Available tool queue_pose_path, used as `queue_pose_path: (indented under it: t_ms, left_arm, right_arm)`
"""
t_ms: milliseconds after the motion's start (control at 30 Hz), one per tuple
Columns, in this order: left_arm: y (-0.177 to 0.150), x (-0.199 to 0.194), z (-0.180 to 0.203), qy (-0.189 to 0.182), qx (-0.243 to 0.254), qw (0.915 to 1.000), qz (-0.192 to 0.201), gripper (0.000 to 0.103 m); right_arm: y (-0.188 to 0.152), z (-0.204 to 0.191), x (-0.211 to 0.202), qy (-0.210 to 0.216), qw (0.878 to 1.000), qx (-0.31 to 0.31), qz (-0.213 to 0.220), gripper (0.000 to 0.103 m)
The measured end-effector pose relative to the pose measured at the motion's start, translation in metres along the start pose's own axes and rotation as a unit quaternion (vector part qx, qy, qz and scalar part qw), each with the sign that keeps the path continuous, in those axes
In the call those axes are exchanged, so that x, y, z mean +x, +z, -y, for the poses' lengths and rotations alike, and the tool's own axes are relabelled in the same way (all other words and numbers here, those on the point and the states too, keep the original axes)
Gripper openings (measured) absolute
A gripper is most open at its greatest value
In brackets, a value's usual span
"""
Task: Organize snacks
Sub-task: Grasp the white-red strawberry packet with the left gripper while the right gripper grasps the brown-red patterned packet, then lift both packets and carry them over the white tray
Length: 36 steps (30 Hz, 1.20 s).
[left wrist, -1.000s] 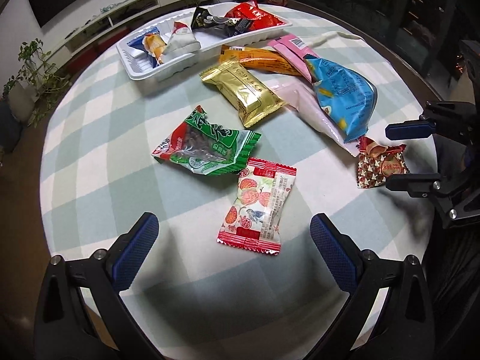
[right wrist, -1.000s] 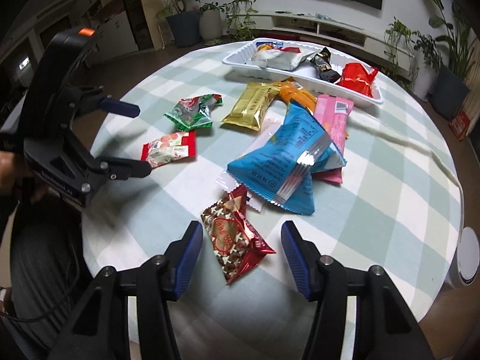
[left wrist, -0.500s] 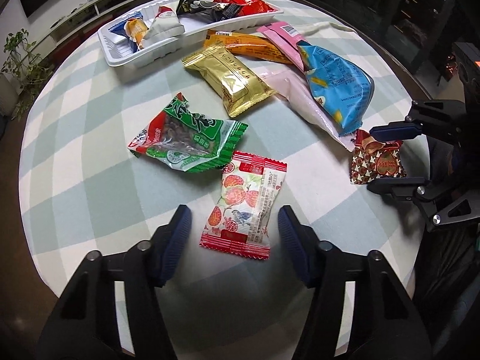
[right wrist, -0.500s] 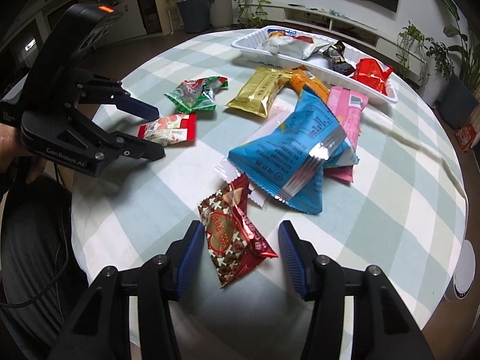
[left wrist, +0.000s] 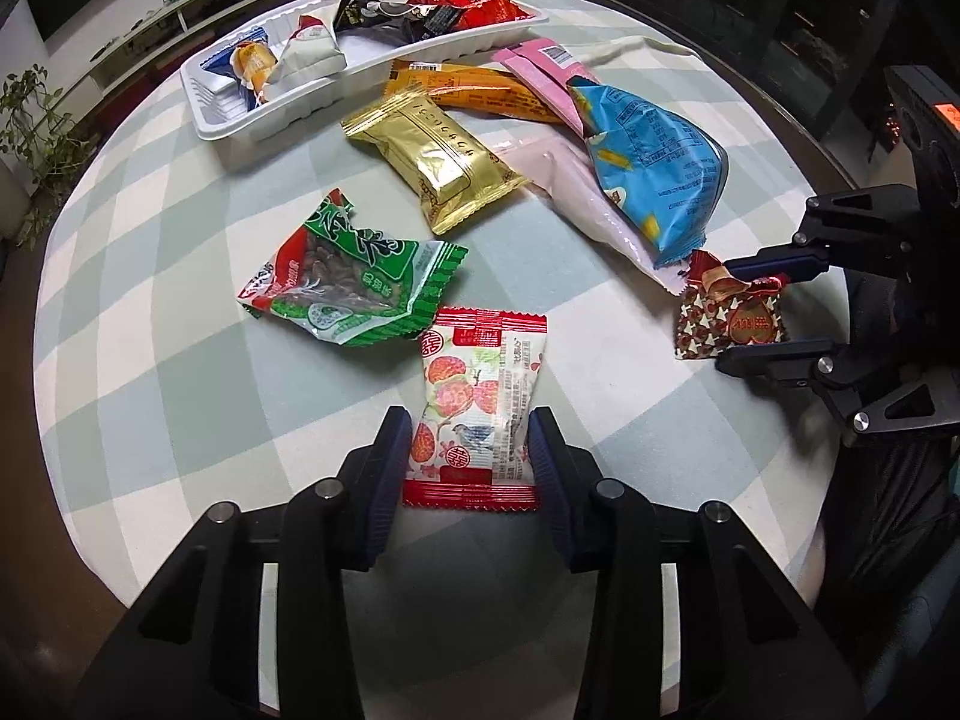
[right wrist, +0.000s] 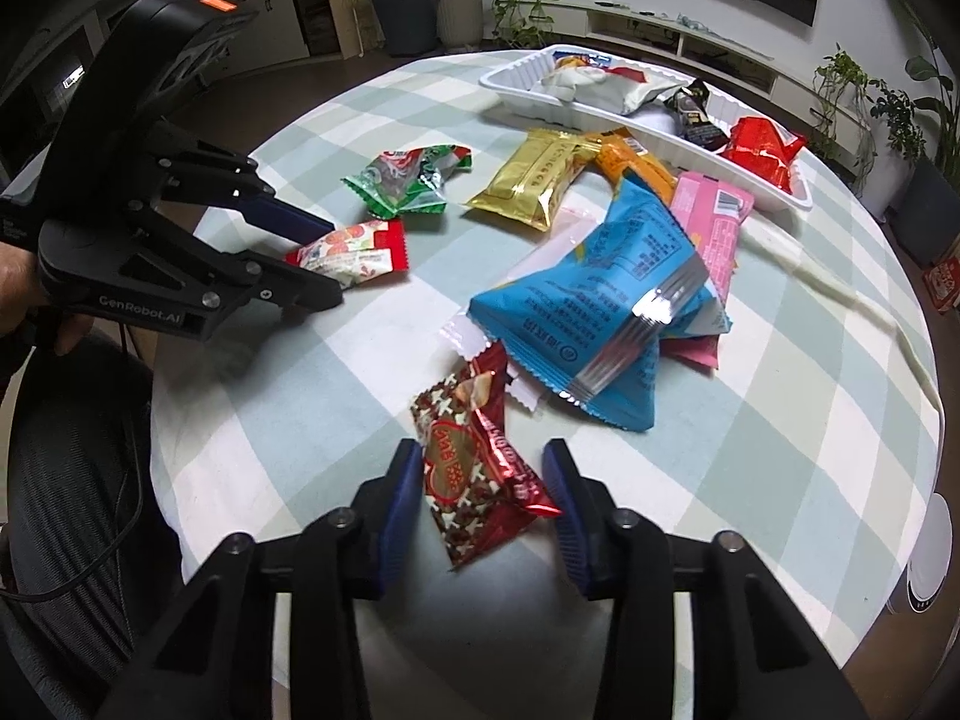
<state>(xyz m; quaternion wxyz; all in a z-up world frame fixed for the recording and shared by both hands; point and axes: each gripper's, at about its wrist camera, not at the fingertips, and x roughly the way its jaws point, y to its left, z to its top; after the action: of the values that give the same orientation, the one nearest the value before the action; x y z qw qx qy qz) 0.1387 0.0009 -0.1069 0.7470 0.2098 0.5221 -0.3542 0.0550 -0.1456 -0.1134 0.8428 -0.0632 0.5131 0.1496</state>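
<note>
Low over the table, left gripper [left wrist: 471, 459] straddles strawberry packet [left wrist: 477, 399].
</note>
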Motion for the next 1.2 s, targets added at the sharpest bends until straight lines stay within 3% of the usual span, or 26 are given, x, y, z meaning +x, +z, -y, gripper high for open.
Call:
queue_pose_path:
  t_ms: [633,1200]
  left_arm:
    - [-0.016,-0.020,-0.003,-0.027,-0.046,0.9977,0.041,0.038]
    - [0.005,-0.068,-0.016,-0.093,-0.109,0.9808,0.133,0.038]
  right_arm:
    - [0.000,-0.004,-0.028,0.019,0.999,0.012,0.048,0.038]
    - [0.012,0.026,-0.057,0.022,0.993,0.059,0.103,0.038]
